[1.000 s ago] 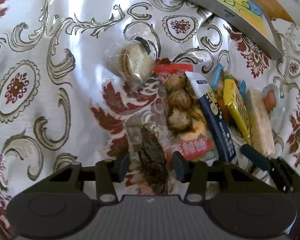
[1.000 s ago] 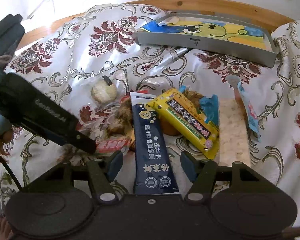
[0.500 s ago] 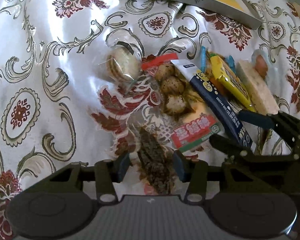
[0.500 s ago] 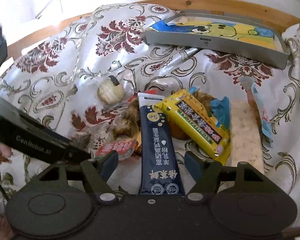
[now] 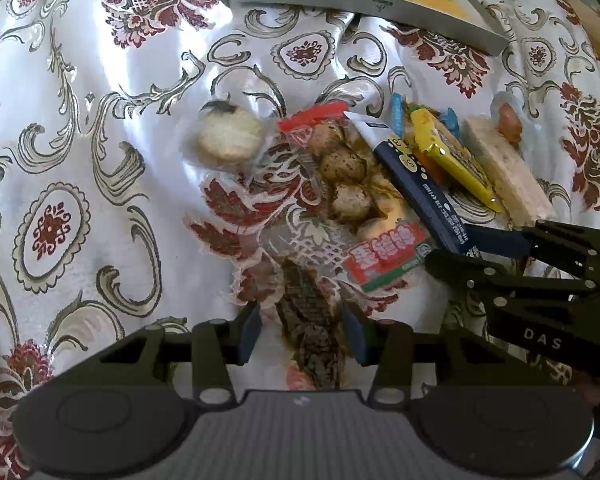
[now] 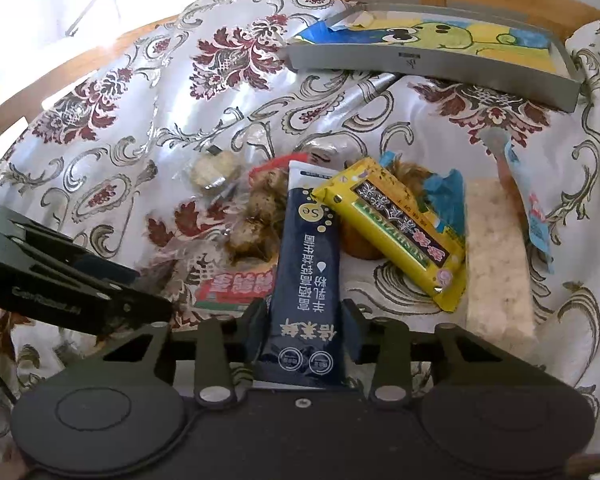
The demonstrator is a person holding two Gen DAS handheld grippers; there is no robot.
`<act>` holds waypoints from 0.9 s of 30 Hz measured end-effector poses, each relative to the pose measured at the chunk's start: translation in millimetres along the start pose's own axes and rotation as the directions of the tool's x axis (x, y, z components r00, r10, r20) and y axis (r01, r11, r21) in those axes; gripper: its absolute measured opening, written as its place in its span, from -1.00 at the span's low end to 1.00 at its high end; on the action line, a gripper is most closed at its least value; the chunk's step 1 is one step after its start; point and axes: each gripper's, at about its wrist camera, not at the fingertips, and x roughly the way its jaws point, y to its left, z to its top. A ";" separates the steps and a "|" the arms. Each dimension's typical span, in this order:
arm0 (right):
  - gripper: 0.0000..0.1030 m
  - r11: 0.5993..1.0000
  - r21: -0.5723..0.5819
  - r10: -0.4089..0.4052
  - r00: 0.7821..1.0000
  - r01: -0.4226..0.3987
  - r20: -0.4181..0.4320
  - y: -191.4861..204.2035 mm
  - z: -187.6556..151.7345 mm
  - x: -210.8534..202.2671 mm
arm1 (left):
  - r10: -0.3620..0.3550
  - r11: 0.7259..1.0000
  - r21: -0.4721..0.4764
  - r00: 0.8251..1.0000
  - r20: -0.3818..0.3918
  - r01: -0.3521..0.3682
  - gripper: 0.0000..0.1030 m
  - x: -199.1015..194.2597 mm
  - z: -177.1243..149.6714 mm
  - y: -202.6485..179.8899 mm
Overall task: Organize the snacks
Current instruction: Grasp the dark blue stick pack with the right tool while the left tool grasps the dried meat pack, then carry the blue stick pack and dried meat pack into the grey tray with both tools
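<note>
A heap of snacks lies on the patterned cloth (image 5: 100,120). My left gripper (image 5: 302,334) is shut on a clear packet of dark dried snack (image 5: 308,320) at the heap's near end. My right gripper (image 6: 305,332) is shut on the near end of a navy stick packet (image 6: 308,264), whose far end rests on the heap. Against the navy packet's right side leans a yellow bar packet (image 6: 396,232), and a pale rice bar (image 6: 496,264) lies further right. A bag of brown balls with a red label (image 5: 348,176) sits between the two held packets.
A round cake in clear wrap (image 5: 228,136) lies left of the heap. At the back stands a grey tray (image 6: 420,64) lined with a cartoon picture. A blue and pink packet (image 6: 528,208) lies at the far right. The two grippers are close side by side.
My right gripper's fingers have come together onto the navy packet. Both grippers have shifted slightly, and the dark snack packet stays between the left fingers.
</note>
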 end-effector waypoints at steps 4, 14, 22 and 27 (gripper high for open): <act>-0.27 0.999 -0.023 -0.024 1.000 0.024 -0.003 4.4 -1.0 0.6 | 0.006 1.000 0.006 1.000 0.008 -0.006 -0.05 -1.2 -2.1 -1.0; -0.38 0.987 -0.132 -0.090 0.995 0.093 0.031 17.8 -4.7 -11.2 | 0.020 1.000 0.007 0.998 0.055 -0.020 -0.05 -13.6 -5.7 -6.4; -0.40 0.920 -0.332 -0.178 0.976 0.209 0.122 49.8 -14.1 -27.4 | 0.016 1.000 0.004 0.993 0.116 -0.016 -0.06 -30.9 -10.3 -15.3; -0.41 0.893 -0.367 -0.207 0.962 0.259 0.177 58.7 -15.8 -38.9 | 0.013 0.999 0.040 0.986 0.164 -0.019 -0.06 -39.6 -11.9 -27.0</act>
